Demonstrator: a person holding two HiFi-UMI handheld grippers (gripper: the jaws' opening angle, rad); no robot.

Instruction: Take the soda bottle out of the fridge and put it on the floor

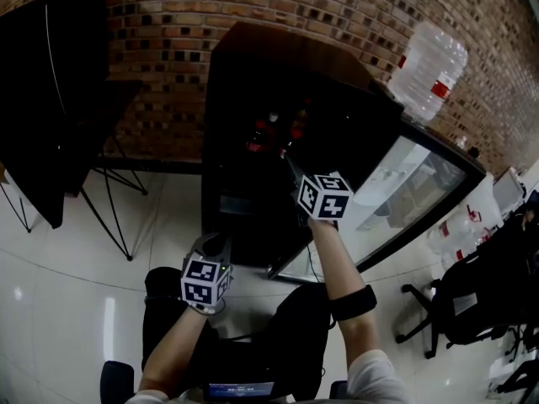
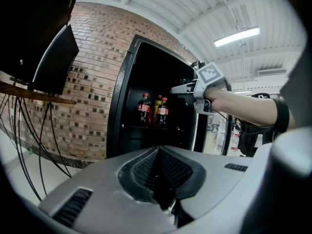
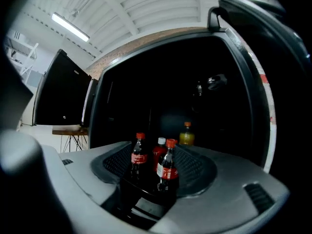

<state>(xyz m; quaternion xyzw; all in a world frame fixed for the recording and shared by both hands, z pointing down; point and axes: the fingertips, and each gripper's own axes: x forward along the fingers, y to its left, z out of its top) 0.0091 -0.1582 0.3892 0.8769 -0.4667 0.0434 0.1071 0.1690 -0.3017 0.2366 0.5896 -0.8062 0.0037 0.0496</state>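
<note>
The black fridge (image 1: 253, 82) stands open against the brick wall, its glass door (image 1: 404, 192) swung out to the right. On its shelf stand two cola bottles with red caps (image 3: 139, 157) (image 3: 167, 169), a red bottle with a white cap (image 3: 159, 152) and a yellow bottle (image 3: 186, 135) further back. The left gripper view shows the same bottles (image 2: 144, 109). My right gripper (image 1: 290, 162) reaches toward the shelf; its jaws stand open with nothing between them, short of the bottles. My left gripper (image 1: 215, 244) hangs low in front of the fridge, shut and empty.
A big water jug (image 1: 427, 71) sits up at the right of the fridge. A dark screen (image 1: 50, 99) on a thin-legged stand is at the left. An office chair (image 1: 472, 301) stands at the right. White glossy floor (image 1: 67, 284) lies before the fridge.
</note>
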